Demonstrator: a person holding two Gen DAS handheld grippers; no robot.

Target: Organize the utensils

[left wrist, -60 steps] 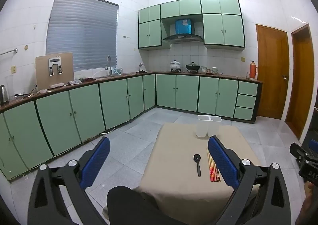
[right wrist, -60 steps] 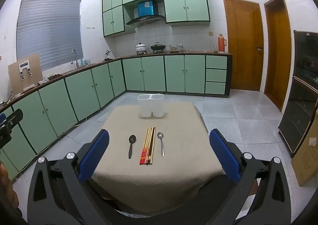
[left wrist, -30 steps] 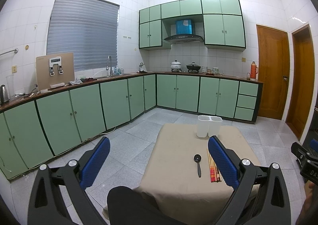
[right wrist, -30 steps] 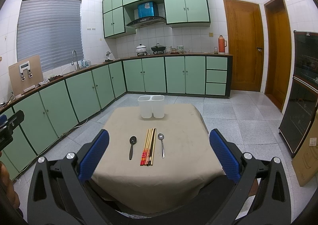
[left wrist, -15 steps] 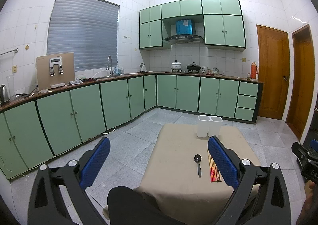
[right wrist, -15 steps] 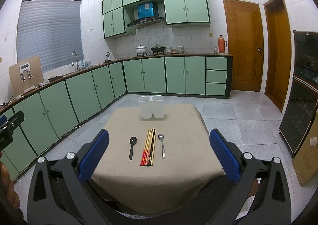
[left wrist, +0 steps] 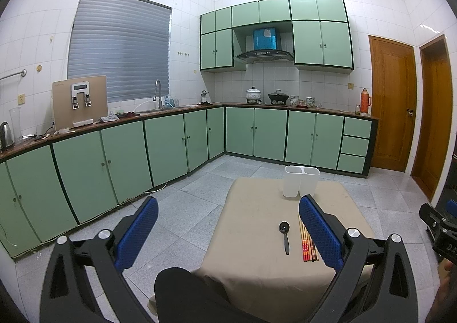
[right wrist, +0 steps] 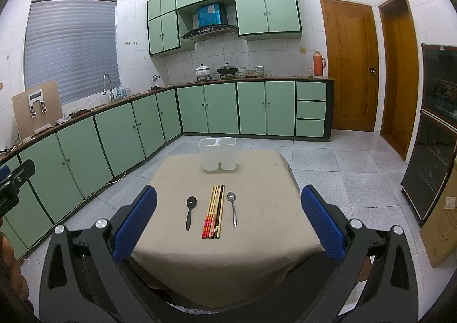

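Both grippers were held back from the table [right wrist: 257, 169], nothing gripped: right gripper [right wrist: 228, 218] fingers spread wide, left gripper [left wrist: 228, 233] fingers likewise wide and empty.

Utensils were laid in a row near the table's front: black spoon [right wrist: 190, 210] at 9 o'clock of the chopsticks [right wrist: 214, 210], steel spoon [right wrist: 232, 207] at 3 o'clock, all apart from each other. The white two-compartment holder [right wrist: 218, 153] stood upright at 12 o'clock of them, well apart, apparently empty.

Judged step: first approach, nothing sorted yet. A spoon is best taken across the handle mid-length, jaws narrowed beforehand so the neighbouring chopsticks are not nudged; the flat handle on cloth probably calls for a low, steep descent. The chopsticks lay bundled, so one pinch could take several.

The steel spoon was shown only in the right view; in the left view it was hidden behind the right finger. A dark knee-like shape at 6 o'clock was seen only in the left view.
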